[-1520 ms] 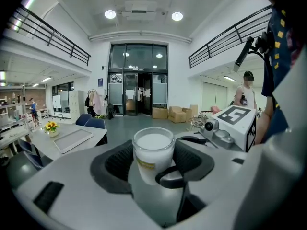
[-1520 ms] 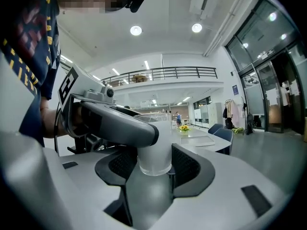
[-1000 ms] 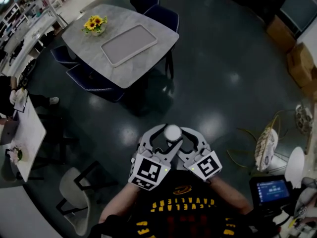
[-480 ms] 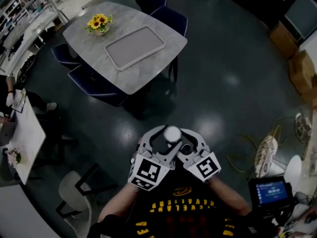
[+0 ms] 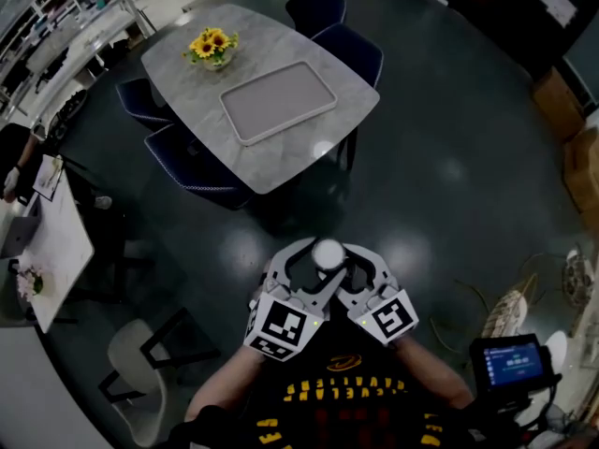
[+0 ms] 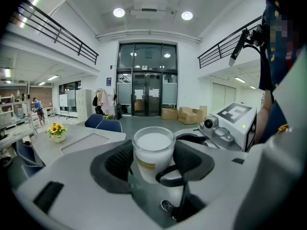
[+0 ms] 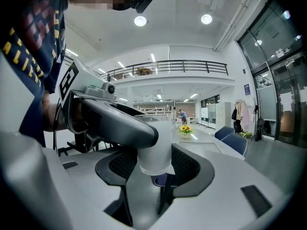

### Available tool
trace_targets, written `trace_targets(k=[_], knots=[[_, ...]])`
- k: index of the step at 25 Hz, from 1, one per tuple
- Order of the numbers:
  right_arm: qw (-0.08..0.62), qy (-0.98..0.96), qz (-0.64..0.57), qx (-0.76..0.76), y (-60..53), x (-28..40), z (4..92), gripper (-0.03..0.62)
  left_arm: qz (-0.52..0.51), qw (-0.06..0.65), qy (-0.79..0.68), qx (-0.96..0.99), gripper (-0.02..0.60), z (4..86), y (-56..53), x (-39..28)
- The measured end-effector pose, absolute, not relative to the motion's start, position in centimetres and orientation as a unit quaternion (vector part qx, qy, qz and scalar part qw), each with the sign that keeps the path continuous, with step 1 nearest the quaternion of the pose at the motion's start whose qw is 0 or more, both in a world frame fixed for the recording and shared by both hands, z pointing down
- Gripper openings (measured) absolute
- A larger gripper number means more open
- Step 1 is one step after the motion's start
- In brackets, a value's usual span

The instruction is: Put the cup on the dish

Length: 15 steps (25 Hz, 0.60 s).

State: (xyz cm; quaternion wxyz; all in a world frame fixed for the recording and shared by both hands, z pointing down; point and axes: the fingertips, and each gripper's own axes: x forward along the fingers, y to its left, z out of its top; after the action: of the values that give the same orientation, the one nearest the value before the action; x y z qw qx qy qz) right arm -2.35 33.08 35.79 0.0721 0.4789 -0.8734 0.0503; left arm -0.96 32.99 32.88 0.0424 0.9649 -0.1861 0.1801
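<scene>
The left gripper (image 6: 153, 164) and the right gripper (image 7: 154, 165) are held together close in front of the person's chest, and the jaws of each are pinched on the same small white frosted cup with a yellow label (image 5: 328, 252), which stands upright between them over the dark, glossy floor (image 5: 440, 157). Well apart from the cup, a grey rectangular dish with a pale raised rim (image 5: 278, 100) lies on the pale marbled bench (image 5: 299, 154), near a small pot of yellow sunflowers (image 5: 212, 45) at its far corner, with dark blue chairs (image 5: 348, 49) drawn up around it.
</scene>
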Motion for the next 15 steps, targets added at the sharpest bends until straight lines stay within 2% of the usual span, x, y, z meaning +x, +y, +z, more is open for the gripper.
trace_targets(k=[4,11,15], knots=[[0.071,-0.883,0.043,0.461,31.1,-2.0,35.7,0.23,0.181,0.04,-0.206,0.961,0.262,32.8,31.0,-0.5],[0.073,-0.9,0.03,0.428,24.2,4.1,34.9,0.23,0.181,0.042,-0.242,0.952,0.262,32.1,24.1,5.5],[0.068,-0.908,0.02,0.412,23.7,4.2,34.6,0.23,0.178,0.04,-0.261,0.948,0.262,31.9,23.5,5.6]])
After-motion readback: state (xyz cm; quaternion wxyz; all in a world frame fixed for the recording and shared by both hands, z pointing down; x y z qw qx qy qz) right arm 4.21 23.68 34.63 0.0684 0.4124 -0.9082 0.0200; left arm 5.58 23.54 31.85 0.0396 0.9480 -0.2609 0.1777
